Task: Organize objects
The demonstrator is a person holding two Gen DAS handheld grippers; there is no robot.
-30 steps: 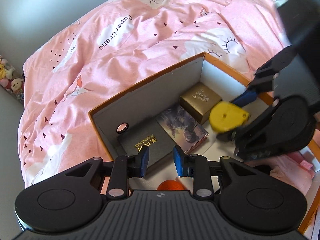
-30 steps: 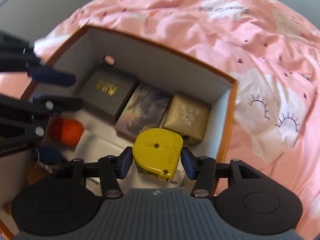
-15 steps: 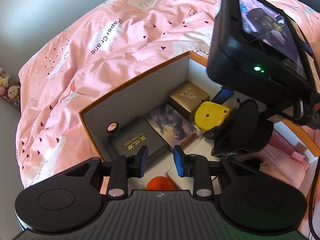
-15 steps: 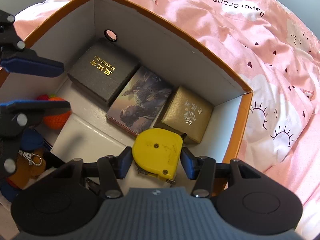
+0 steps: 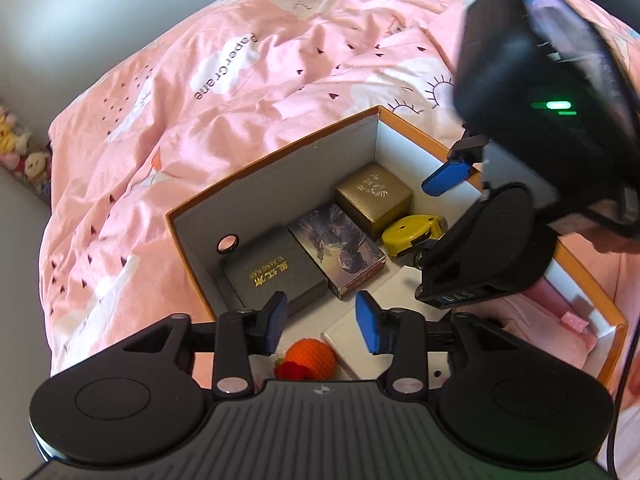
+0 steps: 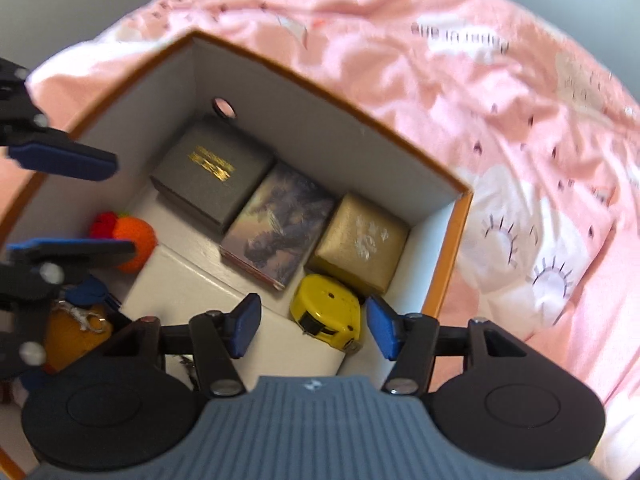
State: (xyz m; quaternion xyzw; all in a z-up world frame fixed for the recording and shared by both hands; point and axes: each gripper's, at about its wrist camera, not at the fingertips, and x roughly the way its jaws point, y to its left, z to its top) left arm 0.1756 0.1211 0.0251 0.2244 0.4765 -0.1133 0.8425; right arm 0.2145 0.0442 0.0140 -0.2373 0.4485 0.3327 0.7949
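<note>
Tape measure [image 6: 327, 316] lying in box [image 6: 444, 264] between wide right tongs [image 6: 312, 326], left tongs [image 5: 322, 322] parted, empty

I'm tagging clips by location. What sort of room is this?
Probably a bedroom: a pink printed duvet covers a bed, the cardboard storage box sits on it, and plush toys line the edge.

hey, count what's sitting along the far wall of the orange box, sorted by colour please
Dark grey box: 1
Picture-printed box: 1
Gold box: 1
Yellow tape measure, just in front of the gold one: 1
Total: 4
</note>
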